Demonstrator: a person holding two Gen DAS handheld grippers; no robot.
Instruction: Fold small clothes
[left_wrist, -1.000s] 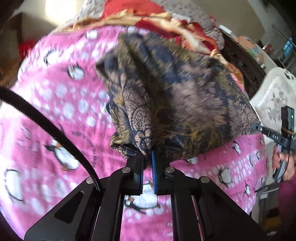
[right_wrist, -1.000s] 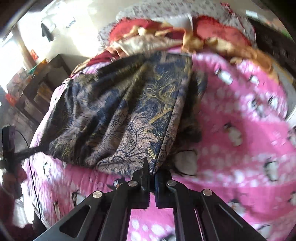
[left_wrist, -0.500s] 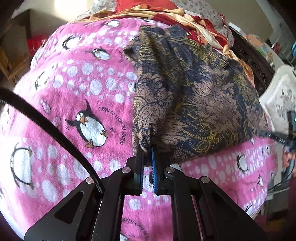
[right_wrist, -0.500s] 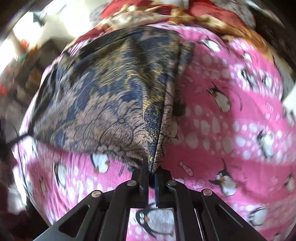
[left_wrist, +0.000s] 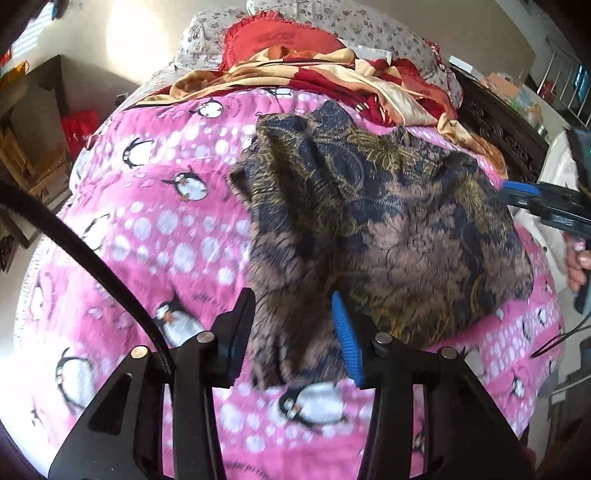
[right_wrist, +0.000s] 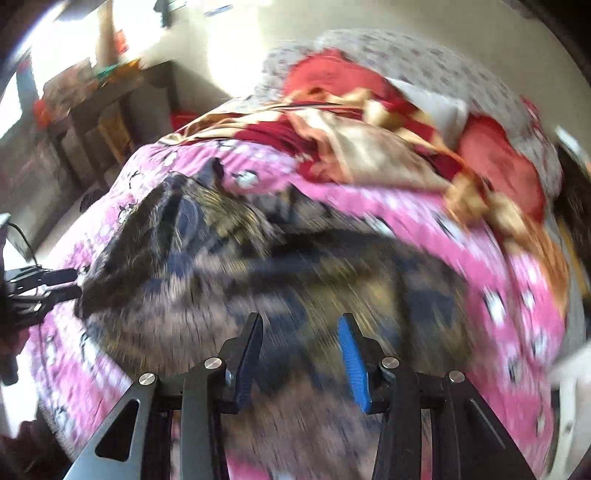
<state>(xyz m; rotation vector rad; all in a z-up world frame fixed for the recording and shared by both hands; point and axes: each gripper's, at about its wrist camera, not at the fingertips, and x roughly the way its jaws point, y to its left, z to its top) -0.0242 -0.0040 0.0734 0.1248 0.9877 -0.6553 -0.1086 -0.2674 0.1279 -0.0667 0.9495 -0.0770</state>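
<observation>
Dark patterned garment (left_wrist: 388, 229) lying on a pink penguin blanket (left_wrist: 147, 229).
Left gripper (left_wrist: 293, 332) and right gripper (right_wrist: 301, 354) both released, fingers spread just above the cloth.

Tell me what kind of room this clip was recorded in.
Most likely a bedroom at home. The patterned garment lies on a bed covered by a pink penguin-print blanket, with floral pillows and a rumpled red-and-gold blanket at the far end, and dark wooden furniture alongside.
</observation>
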